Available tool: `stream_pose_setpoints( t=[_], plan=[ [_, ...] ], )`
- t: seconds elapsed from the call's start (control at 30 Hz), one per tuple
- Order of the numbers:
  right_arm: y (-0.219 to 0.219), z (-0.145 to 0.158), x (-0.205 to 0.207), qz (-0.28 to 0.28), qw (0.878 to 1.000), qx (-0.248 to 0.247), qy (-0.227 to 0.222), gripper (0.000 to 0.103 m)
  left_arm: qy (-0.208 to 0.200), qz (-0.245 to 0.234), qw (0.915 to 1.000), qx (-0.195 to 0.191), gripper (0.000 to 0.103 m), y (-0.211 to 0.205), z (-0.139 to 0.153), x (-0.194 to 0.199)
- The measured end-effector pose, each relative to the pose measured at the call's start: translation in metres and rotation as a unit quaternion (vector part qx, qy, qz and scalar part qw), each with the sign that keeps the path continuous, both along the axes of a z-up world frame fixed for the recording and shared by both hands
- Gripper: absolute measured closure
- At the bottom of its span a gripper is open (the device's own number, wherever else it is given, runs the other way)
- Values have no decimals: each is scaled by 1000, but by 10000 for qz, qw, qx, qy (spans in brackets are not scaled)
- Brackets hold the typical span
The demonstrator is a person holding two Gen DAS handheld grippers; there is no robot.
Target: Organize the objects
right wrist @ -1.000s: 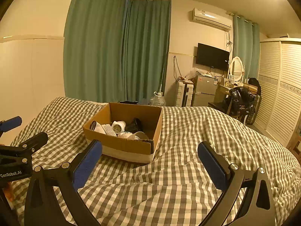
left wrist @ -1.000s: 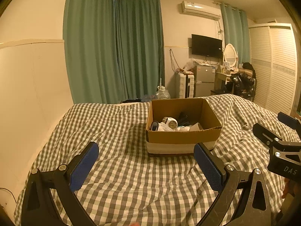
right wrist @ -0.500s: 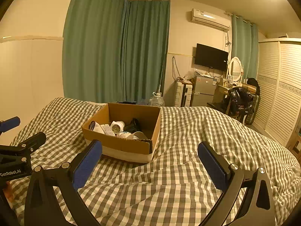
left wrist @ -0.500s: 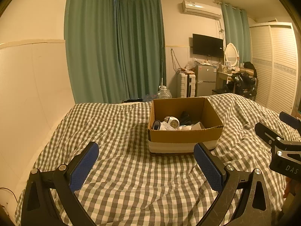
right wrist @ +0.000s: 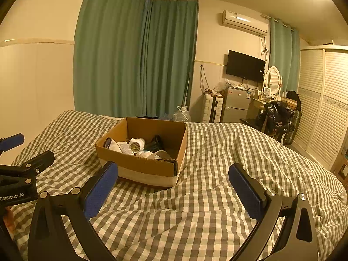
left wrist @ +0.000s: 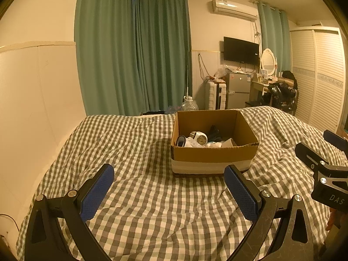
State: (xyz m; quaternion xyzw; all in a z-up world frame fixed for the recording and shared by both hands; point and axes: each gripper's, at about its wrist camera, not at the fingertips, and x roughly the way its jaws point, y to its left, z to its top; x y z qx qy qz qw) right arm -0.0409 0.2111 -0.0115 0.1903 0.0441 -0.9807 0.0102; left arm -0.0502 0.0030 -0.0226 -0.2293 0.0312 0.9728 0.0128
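In front of me lies a bed with a grey and white checked cover. Behind it, green curtains hang to the floor. High on the far wall I see an air conditioner, and below it a black television. To the far right stand a small fridge, an oval mirror and a white slatted wardrobe.

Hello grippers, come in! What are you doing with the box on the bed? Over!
Left gripper open, empty. Right gripper open, empty. Cardboard box on the checked bedspread, ahead of both, untouched, small items inside. Nothing in the way.
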Motion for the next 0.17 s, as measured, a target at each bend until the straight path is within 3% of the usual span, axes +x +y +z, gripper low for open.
stream_pose_setpoints(
  t=[0.17],
  plan=[
    [-1,-1,0,11,10000,13,-24,1,23,37,10000,-8,0,0,1,1]
  ],
)
